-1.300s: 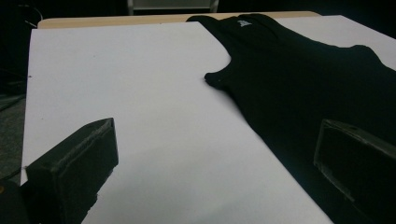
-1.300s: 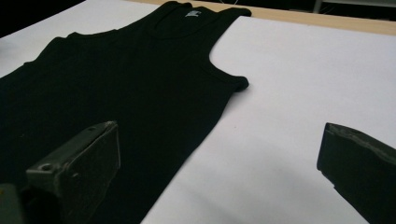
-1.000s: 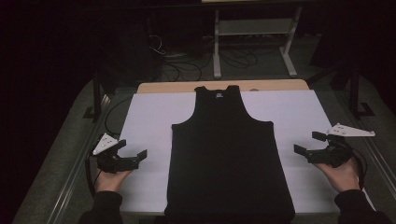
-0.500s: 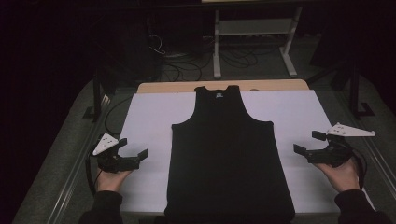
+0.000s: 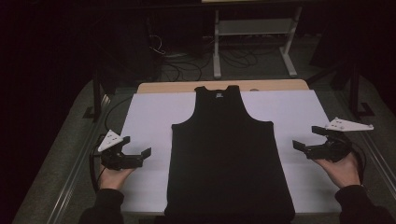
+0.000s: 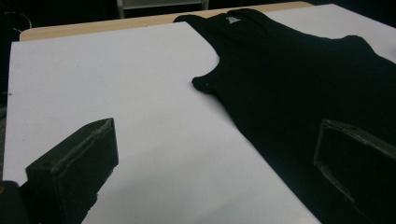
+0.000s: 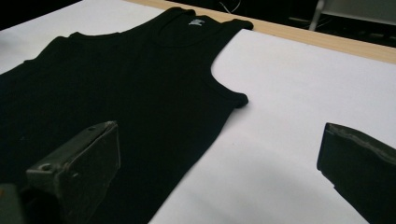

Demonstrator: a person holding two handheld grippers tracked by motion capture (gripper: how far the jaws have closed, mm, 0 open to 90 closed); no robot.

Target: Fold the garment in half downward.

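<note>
Left gripper [image 5: 140,156] sits over the white sheet [image 5: 149,116] near the table's left edge, jaws spread wide, nothing between them; in the left gripper view its jaws frame bare sheet and the tank top's side edge. Right gripper [image 5: 310,140] mirrors it near the right edge, jaws equally wide apart and empty, pointing in toward the garment. Both are clear of the cloth, neither touching it. Open sheet lies between each gripper and the fabric, more on the left than the right, and wide bare margins flank the straps further up. Tank top [image 5: 229,158] lies flat and face up in the middle of the sheet, black, spread out with no visible folds. Long axis runs straight away from the person: neck and straps at the far end by the wooden table [image 5: 280,85] strip, hem at the near edge, reaching the sheet's front border. A small white label [image 5: 218,96] shows inside the neckline. Armhole corners are visible in both gripper views, lying flat on the sheet. Beyond the table, dark floor with cables and a shelf frame.
</note>
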